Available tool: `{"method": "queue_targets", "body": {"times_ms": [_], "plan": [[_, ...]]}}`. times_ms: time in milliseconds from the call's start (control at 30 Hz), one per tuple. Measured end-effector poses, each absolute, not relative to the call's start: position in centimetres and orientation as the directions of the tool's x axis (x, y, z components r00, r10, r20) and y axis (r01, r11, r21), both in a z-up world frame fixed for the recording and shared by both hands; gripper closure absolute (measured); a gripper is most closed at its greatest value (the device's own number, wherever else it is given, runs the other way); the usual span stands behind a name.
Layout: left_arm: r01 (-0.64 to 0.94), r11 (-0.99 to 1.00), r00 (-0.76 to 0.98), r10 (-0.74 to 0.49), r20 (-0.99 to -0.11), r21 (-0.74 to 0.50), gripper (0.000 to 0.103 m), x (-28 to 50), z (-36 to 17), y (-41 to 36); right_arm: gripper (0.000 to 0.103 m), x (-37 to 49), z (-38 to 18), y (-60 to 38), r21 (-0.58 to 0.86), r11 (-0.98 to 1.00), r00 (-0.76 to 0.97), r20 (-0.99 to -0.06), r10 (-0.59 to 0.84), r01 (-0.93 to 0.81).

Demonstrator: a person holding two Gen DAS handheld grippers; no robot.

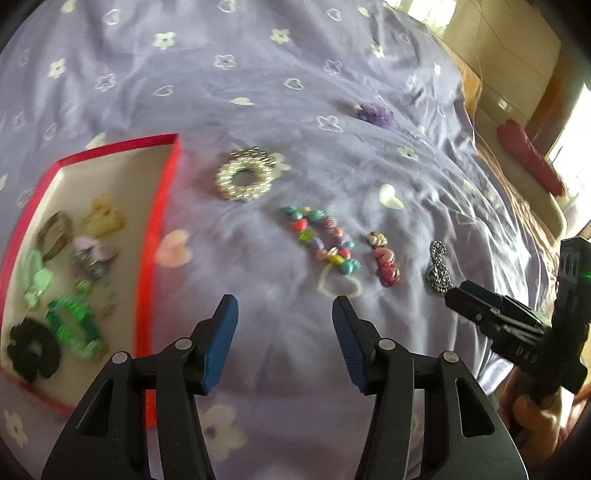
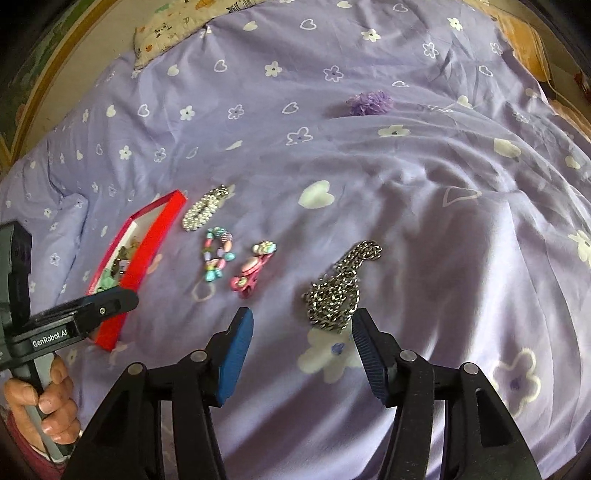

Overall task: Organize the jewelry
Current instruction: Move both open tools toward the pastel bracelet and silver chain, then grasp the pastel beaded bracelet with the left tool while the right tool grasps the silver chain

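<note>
A red-walled box (image 1: 162, 206) (image 2: 147, 243) lies on the purple bedsheet and holds several hair accessories. In a row to its right lie a pearl bracelet (image 1: 244, 175) (image 2: 204, 211), a multicoloured bead bracelet (image 1: 325, 240) (image 2: 216, 254), a pink clip (image 1: 384, 260) (image 2: 253, 271) and a silver chain (image 1: 439, 272) (image 2: 341, 288). A purple scrunchie (image 1: 375, 113) (image 2: 369, 102) lies farther back. My left gripper (image 1: 284, 306) is open and empty, just before the bead bracelet. My right gripper (image 2: 303, 321) is open and empty, with the chain's near end just ahead of its fingertips.
The sheet (image 2: 406, 184) is wrinkled and slopes away on the right. A patterned pillow (image 2: 166, 29) lies at the back left. A dark red cushion (image 1: 528, 158) and wooden furniture (image 1: 509, 48) stand beyond the bed's right edge.
</note>
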State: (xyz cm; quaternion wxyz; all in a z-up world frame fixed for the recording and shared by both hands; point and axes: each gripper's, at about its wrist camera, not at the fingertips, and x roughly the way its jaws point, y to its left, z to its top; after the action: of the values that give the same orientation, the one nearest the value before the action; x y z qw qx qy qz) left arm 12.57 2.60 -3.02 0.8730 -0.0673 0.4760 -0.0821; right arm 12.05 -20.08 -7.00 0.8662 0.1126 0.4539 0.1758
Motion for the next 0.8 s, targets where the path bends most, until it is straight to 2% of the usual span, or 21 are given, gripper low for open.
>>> {"method": "queue_targets", "body": {"times_ms": [333,400,633,700,800], "plan": [[0.091,0.97,0.481,-0.239,-0.843,-0.223,0.049,16.7,-5.0,0.4,0.045,13.5,-7.6,-19.9,0.344,0.915,0.5,-0.766,0.403,-0.21],[0.097,0.968,0.471,-0.25,-0.846,-0.232,0.045,17.4,-5.4,0.0,0.044,13.7,-7.8,-19.8,0.34,0.916,0.492,-0.773,0.401,-0.213],[0.089,0.977,0.465,-0.214,-0.859,-0.195,0.044,19.7,-6.8,-1.1,0.044,14.6,-8.4,-19.3,0.311,0.926,0.47,-0.798,0.377,-0.214],[0.094,0.982,0.476,-0.19,-0.859,-0.165,0.049,19.9,-7.0,-1.4,0.044,14.9,-8.5,-19.0,0.297,0.928,0.463,-0.806,0.37,-0.224],[0.111,0.986,0.495,-0.166,-0.853,-0.128,0.066,19.9,-7.1,-1.7,0.046,15.4,-8.8,-18.8,0.29,0.927,0.454,-0.811,0.369,-0.236]]}}
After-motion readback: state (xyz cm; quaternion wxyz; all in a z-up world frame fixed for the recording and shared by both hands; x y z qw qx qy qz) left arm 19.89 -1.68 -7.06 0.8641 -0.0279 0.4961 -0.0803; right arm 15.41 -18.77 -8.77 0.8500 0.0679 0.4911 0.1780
